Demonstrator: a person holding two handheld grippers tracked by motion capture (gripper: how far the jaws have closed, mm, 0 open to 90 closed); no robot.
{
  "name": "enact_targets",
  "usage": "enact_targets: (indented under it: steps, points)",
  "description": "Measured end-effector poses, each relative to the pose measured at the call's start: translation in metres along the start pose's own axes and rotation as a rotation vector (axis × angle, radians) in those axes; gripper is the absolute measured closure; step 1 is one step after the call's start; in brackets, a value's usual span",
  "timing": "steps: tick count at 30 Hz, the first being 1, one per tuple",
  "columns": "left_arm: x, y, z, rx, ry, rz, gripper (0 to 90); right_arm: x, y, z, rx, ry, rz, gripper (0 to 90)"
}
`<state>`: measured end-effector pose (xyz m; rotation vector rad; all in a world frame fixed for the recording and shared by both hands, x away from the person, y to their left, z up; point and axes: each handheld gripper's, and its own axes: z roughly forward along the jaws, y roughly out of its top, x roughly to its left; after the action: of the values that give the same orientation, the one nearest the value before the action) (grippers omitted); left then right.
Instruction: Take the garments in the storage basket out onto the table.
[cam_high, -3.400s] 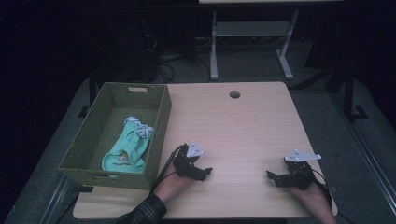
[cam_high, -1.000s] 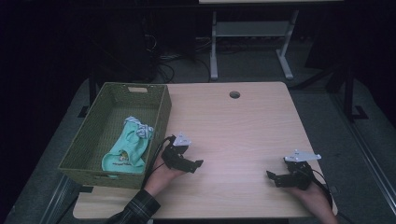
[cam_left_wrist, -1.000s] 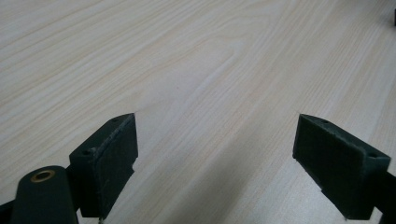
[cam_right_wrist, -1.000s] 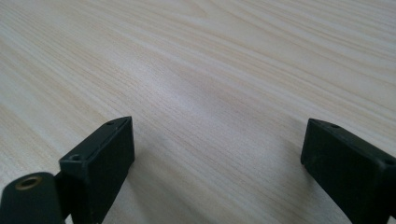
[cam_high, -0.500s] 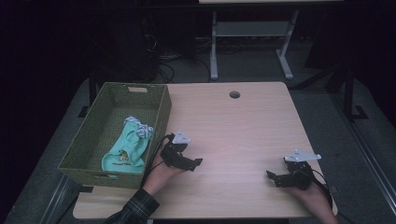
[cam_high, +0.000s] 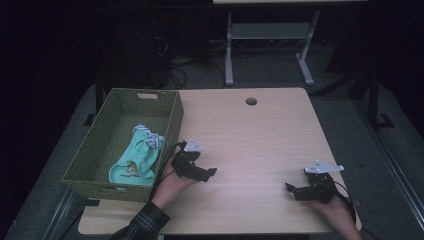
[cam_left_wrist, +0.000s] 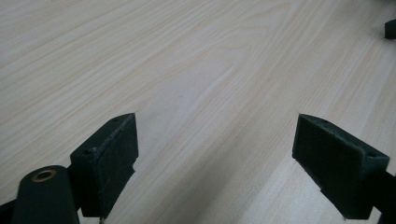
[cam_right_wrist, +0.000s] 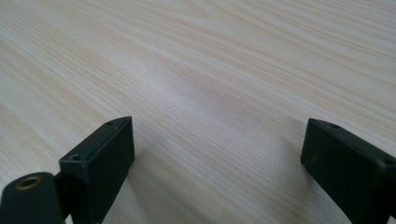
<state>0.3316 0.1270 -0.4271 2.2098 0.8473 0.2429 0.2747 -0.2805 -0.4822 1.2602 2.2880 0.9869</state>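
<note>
A green woven basket (cam_high: 105, 145) stands at the table's left, holding a mint-green cloth (cam_high: 135, 157) with a striped piece on top. Just right of the basket's near corner my left gripper (cam_high: 210, 172) hovers over the wooden table (cam_high: 250, 135), open, with nothing between its jaws. In the left gripper view the left gripper (cam_left_wrist: 215, 163) has its jaws wide apart over bare wood. Near the front right edge my right gripper (cam_high: 290, 189) rests low, also open and empty. The right gripper view shows the right gripper (cam_right_wrist: 217, 172) with jaws spread over bare wood.
A round cable hole (cam_high: 251, 101) sits near the table's far edge. A white metal stand (cam_high: 265, 45) and cables stand on the dark floor beyond. At the top right of the left gripper view a black tip of the other gripper (cam_left_wrist: 390, 29) shows.
My left gripper has moved left and a little away from the person, closer to the basket's near corner. The right gripper has stayed in place.
</note>
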Motion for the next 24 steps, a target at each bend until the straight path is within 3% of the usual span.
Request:
enact_targets:
  steps: [24]
  points:
    - [0.001, 0.017, -0.013, 0.0, -0.037, -0.015, 13.6, 0.0, 0.0, 0.0, 0.0, 0.0, 0.0, 9.4]
